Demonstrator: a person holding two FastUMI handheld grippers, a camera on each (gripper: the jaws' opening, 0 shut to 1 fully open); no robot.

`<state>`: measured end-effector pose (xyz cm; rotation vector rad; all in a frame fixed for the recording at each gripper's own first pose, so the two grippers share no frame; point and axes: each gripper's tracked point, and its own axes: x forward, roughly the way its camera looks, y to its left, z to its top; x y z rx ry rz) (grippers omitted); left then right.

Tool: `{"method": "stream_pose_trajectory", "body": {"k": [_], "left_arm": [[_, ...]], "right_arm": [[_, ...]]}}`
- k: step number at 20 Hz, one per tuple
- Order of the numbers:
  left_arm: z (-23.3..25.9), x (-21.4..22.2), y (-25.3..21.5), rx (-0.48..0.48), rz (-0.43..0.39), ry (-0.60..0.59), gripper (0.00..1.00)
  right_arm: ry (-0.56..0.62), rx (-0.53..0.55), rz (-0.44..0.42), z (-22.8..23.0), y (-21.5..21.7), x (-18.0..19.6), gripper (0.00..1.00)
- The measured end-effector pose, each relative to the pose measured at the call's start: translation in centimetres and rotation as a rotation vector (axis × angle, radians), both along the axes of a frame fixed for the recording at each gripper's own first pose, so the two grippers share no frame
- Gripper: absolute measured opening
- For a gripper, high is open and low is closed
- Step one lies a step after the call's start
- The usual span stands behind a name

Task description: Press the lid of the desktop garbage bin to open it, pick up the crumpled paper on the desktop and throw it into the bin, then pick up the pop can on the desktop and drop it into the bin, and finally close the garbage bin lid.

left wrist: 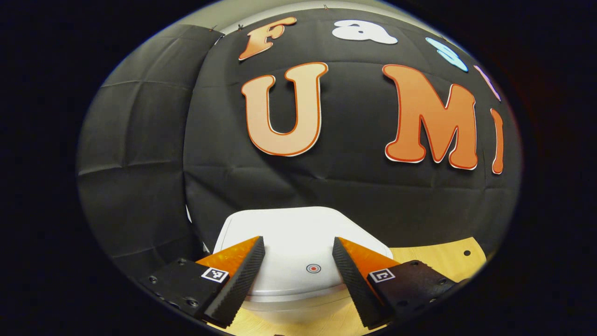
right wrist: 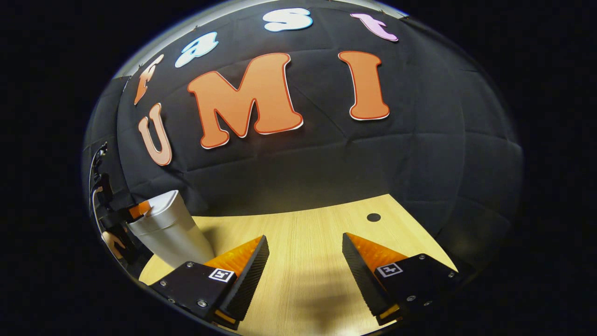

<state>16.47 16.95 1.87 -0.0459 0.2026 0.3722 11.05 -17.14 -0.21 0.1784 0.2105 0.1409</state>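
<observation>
Black cloth walls close in a pale wooden desk (right wrist: 303, 261). Seen in the left gripper view, the left tongs (left wrist: 298, 254) hang spread apart just above the white bin (left wrist: 294, 233), whose lid (left wrist: 303, 247) is shut, its small round button (left wrist: 313, 268) lying between the fingers; nothing is pinched. Seen in the right gripper view, the right tongs (right wrist: 305, 254) are also spread and hold nothing, over bare desk with a dark hole (right wrist: 373, 217) beyond. The bin (right wrist: 170, 228) stands far to that view's left, with the left tongs (right wrist: 139, 209) at its top.
</observation>
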Motion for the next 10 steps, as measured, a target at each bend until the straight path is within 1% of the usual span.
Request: {"method": "stream_pose_trajectory", "body": {"k": [2,4,8,10], "left_arm": [[0.6,-0.9,0.2,-0.037,0.016,-0.007,0.93],[1.9,-2.0,-0.7,-0.034,0.003,-0.023,0.93],[6.9,-4.8,-5.3,0.029,-0.097,-0.091,0.94],[8.5,-6.2,-8.0,0.056,-0.167,-0.107,0.94]], "right_arm": [[-0.004,0.002,-0.001,0.2,0.1,-0.2,0.95],[-0.010,-0.009,-0.003,0.4,0.2,-0.5,0.95],[-0.043,-0.033,-0.014,1.5,0.4,-1.2,0.95],[-0.079,-0.051,-0.028,2.4,0.3,-1.8,0.95]]}}
